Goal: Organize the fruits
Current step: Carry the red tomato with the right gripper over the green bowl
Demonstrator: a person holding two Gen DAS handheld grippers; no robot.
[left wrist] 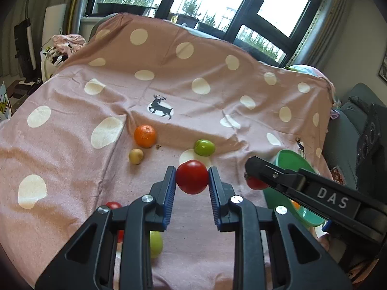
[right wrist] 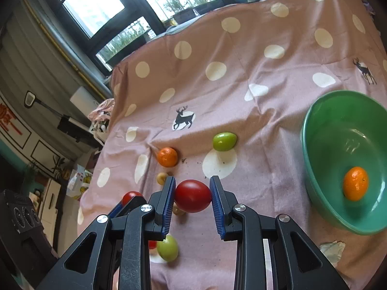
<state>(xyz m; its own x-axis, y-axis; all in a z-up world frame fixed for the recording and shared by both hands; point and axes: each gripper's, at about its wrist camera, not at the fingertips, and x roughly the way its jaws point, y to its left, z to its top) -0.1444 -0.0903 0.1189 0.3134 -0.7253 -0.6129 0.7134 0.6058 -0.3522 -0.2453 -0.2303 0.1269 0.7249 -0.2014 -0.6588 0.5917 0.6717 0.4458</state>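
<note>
Left gripper (left wrist: 192, 177) is clamped on a red tomato (left wrist: 191, 177), held clear of the pink spotted cloth (left wrist: 72, 169). Right gripper (right wrist: 192, 196) grips a second red tomato (right wrist: 192, 195), left of the green bowl (right wrist: 314, 181) containing one orange (right wrist: 355, 186). Orange (left wrist: 145, 135), green fruit (left wrist: 204, 147) lie loose.

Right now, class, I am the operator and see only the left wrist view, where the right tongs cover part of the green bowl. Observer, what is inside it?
Observer: One orange lies in the green bowl.
Operator: Are the right tongs gripping their fruit squarely?
Observer: Yes. The right tongs are shut on a red tomato, with a pad on each side.
Operator: Is there anything near the bowl?
Observer: A crumpled paper scrap lies just outside its near rim.
</note>
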